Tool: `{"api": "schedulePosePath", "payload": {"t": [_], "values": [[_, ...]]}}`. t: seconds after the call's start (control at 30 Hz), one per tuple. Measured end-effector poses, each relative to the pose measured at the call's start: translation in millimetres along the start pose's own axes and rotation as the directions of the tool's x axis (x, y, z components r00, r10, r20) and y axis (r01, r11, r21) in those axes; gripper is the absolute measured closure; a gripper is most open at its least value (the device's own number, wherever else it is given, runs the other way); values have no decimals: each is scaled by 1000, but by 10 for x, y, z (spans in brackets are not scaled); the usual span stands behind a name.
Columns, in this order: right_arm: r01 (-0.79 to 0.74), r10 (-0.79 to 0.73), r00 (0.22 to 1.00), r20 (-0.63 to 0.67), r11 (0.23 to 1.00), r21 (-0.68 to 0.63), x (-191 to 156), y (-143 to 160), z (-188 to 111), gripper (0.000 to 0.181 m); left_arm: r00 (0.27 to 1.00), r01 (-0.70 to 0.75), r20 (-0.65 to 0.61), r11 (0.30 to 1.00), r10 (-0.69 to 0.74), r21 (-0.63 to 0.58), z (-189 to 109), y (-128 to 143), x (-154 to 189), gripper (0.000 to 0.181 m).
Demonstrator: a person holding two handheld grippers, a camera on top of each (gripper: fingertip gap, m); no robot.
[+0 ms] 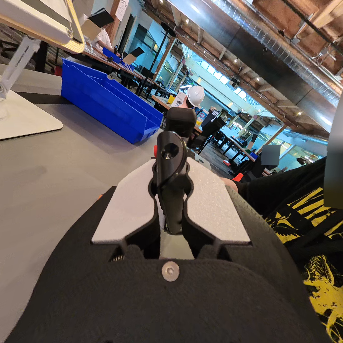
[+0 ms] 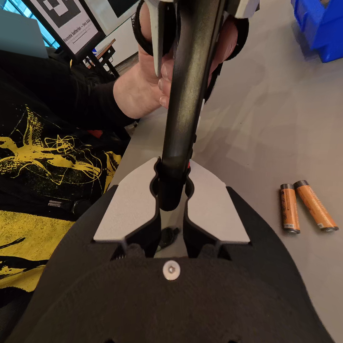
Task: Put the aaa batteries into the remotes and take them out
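A long black remote (image 2: 187, 89) is held off the grey table (image 2: 259, 111) between both grippers, one at each end. My right gripper (image 2: 174, 165) is shut on its near end, where a red button shows at the side. My left gripper (image 1: 171, 165) is shut on the other end, which I see end-on in the left wrist view (image 1: 170, 178). The left gripper's white fingers (image 2: 156, 37) and the hand holding it show at the top of the right wrist view. Two orange AAA batteries (image 2: 289, 208) (image 2: 315, 205) lie side by side on the table, right of the right gripper.
A blue plastic bin (image 1: 111, 104) stands on the table beyond the left gripper and shows at the top right of the right wrist view (image 2: 323, 27). A white stand base (image 1: 24, 118) sits at the left. The person's black and yellow shirt (image 2: 37, 167) is at the table edge. There is about 11 cm between the tips of the two grippers.
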State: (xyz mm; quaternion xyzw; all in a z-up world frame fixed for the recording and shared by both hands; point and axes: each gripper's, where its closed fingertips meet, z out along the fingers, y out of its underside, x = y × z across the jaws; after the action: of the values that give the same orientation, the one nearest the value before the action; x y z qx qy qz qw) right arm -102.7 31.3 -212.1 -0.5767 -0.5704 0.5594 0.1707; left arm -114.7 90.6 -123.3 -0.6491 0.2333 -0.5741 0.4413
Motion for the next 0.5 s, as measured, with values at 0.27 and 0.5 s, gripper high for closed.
{"api": "schedulePosePath", "payload": {"t": [0.27, 0.5], "values": [[-20, 24, 998, -56, 998, 60, 107, -90, -68, 156, 998, 41, 41, 998, -43, 54, -39, -77, -123, 157], [-26, 32, 997, -64, 996, 85, 134, -111, -112, 156, 998, 48, 43, 996, -51, 75, -22, -82, -137, 157]]}}
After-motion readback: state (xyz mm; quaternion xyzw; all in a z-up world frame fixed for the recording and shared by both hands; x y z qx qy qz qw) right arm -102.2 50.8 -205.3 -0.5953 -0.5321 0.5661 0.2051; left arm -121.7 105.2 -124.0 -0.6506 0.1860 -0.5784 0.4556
